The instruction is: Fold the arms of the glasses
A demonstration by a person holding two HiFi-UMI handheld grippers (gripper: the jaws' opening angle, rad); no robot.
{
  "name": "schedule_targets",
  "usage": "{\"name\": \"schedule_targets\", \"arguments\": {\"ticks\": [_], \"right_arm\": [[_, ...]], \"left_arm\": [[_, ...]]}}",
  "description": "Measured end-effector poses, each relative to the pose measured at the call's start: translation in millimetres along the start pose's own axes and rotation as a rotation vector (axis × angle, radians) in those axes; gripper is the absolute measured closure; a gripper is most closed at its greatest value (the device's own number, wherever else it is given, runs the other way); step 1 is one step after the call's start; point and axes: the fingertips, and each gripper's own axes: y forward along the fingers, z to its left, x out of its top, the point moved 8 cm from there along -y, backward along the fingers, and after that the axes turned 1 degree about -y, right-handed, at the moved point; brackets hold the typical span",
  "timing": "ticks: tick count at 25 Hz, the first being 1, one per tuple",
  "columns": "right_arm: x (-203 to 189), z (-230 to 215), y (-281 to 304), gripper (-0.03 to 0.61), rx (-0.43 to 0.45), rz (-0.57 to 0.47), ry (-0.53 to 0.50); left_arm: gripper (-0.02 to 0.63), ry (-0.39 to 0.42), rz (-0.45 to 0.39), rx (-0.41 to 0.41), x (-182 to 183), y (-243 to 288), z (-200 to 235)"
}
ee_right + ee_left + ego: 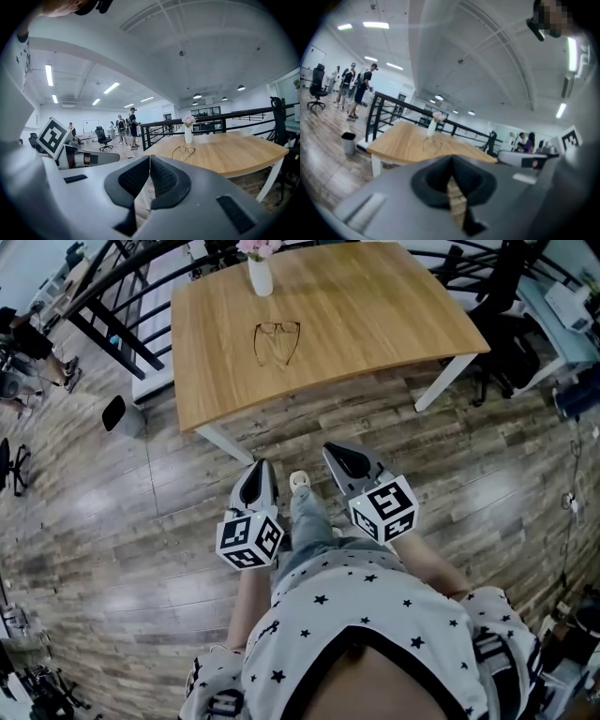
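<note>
A pair of thin-framed glasses (277,338) lies on the wooden table (375,306) with its arms spread open toward me. It also shows far ahead as the glasses (432,144) in the left gripper view and the glasses (183,152) in the right gripper view. My left gripper (261,465) and right gripper (337,454) hover side by side over the floor, well short of the table. In their own views the left gripper (451,161) and right gripper (149,159) are both shut with nothing held.
A white vase (261,273) with pink flowers stands just behind the glasses. Black railings (112,306) run behind and left of the table. A small bin (114,413) sits on the floor at the left. Several people (356,89) stand far off.
</note>
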Motion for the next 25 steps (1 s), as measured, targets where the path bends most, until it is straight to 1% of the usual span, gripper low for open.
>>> {"name": "schedule_targets", "arguments": {"ticks": [6, 11, 19, 25], "right_arm": [[2.9, -20.2, 20.6, 0.561, -0.007, 0.010, -0.005], [13.4, -42.9, 48.7, 0.561, -0.025, 0.006, -0.018], [27.2, -82.7, 105.6, 0.561, 0.006, 0.056, -0.029], [40.0, -107.3, 154.7, 0.561, 0.020, 0.087, -0.044]], "left_arm": [[0.606, -0.003, 0.003, -0.017, 6.0, 30.4, 5.5], [0.607, 0.000, 0.008, -0.024, 17.6, 63.5, 16.3], [0.607, -0.006, 0.026, -0.010, 40.2, 120.4, 38.9], [0.607, -0.026, 0.049, 0.016, 57.2, 162.2, 63.6]]}}
